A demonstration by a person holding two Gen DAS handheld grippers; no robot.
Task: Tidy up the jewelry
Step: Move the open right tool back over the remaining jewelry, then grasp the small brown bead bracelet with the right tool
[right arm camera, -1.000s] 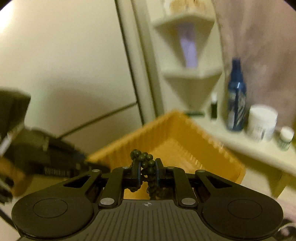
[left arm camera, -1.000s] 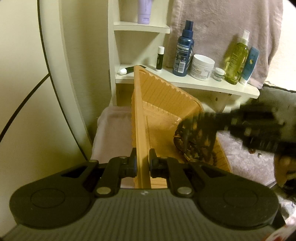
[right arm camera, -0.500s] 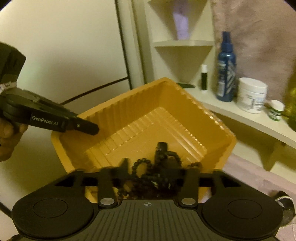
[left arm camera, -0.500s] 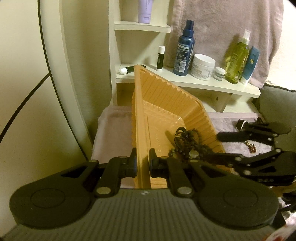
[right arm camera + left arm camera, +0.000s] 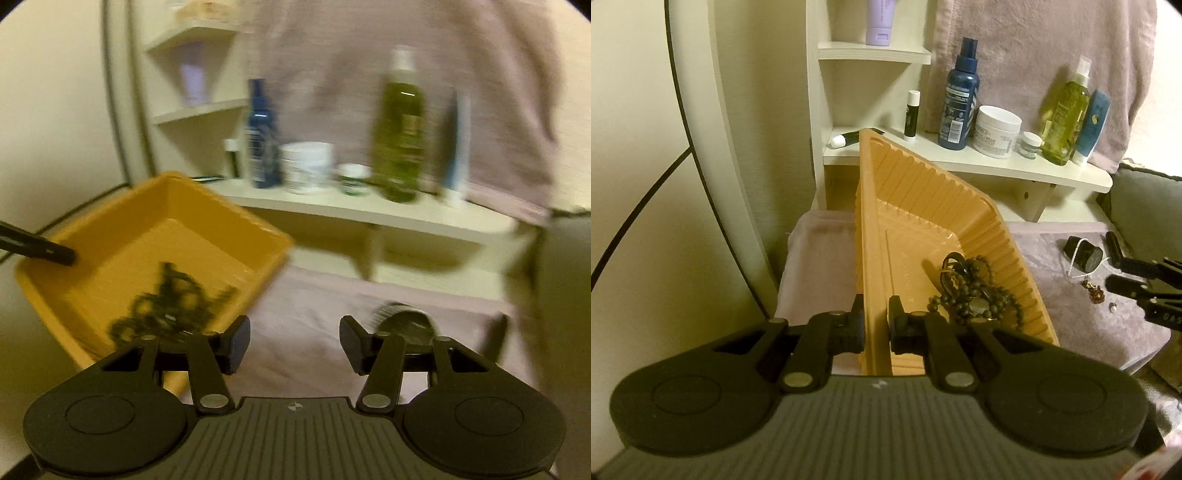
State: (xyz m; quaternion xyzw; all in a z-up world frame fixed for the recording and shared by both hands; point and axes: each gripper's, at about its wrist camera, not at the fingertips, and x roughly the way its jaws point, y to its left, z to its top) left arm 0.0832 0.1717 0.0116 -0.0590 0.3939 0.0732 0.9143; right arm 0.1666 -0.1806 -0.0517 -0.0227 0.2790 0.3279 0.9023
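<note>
An orange ribbed tray [image 5: 923,192] sits tilted on a lilac cloth [image 5: 1067,314]. My left gripper [image 5: 876,314] is shut on the tray's near rim. A dark beaded necklace [image 5: 971,291] lies bunched in the tray's low corner; it shows blurred as the beads [image 5: 166,306] in the right wrist view. My right gripper [image 5: 295,339] is open with nothing between its fingers, over the cloth to the right of the tray [image 5: 236,206]. From the left wrist view, the right gripper [image 5: 1115,275] hovers by a small brown pendant [image 5: 1095,293] and a black piece with a white cord [image 5: 1084,253].
A white shelf [image 5: 997,162] behind the tray holds a blue spray bottle [image 5: 960,99], a white jar [image 5: 997,131], a green bottle [image 5: 1065,110] and small tubes. A towel [image 5: 1034,44] hangs behind it. A grey cushion [image 5: 1145,199] lies at the right.
My right gripper let the beaded necklace go into the tray, opened, and swung right out over the cloth. My left gripper kept its hold on the tray rim.
</note>
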